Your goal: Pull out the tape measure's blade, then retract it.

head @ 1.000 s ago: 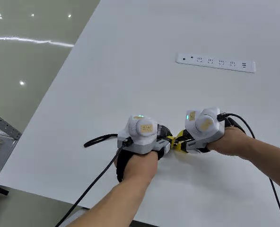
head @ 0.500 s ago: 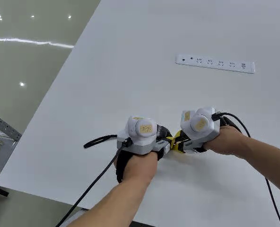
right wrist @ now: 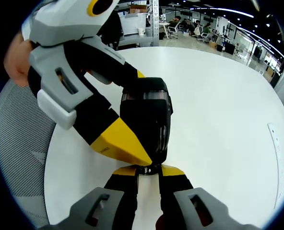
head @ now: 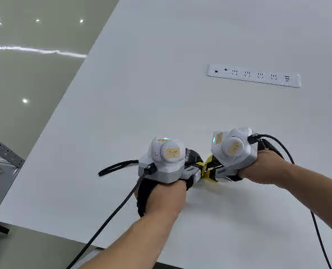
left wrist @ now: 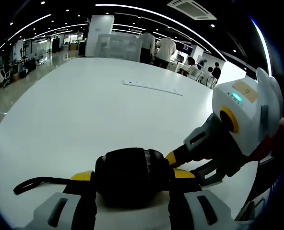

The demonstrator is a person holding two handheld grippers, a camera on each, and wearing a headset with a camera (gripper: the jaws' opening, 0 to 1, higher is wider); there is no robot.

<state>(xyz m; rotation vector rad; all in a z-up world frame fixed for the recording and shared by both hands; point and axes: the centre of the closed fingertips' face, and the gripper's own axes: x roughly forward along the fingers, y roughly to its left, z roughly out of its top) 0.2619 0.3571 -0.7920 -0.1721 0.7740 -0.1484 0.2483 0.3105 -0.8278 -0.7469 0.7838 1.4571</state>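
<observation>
Near the front edge of the white table (head: 143,84), the tape measure (head: 203,163) is held between the two grippers, which are set tip to tip. The left gripper (head: 193,171) is closed on the black case from both sides, with its yellow pads (left wrist: 82,176) pressed against it. Whether the case rests on the table cannot be told. The right gripper (head: 215,171) is nearly shut. The small dark end of the blade (right wrist: 149,168) is pinched between its yellow tips, right at the mouth of the case, so hardly any blade is drawn out. A black strap (head: 116,166) is laid on the table just left of the left gripper. Farther back and to the right, a white power strip (head: 253,75) is laid flat, well apart from the grippers. Beyond the table's far edge, people (left wrist: 166,48) are seen standing.
</observation>
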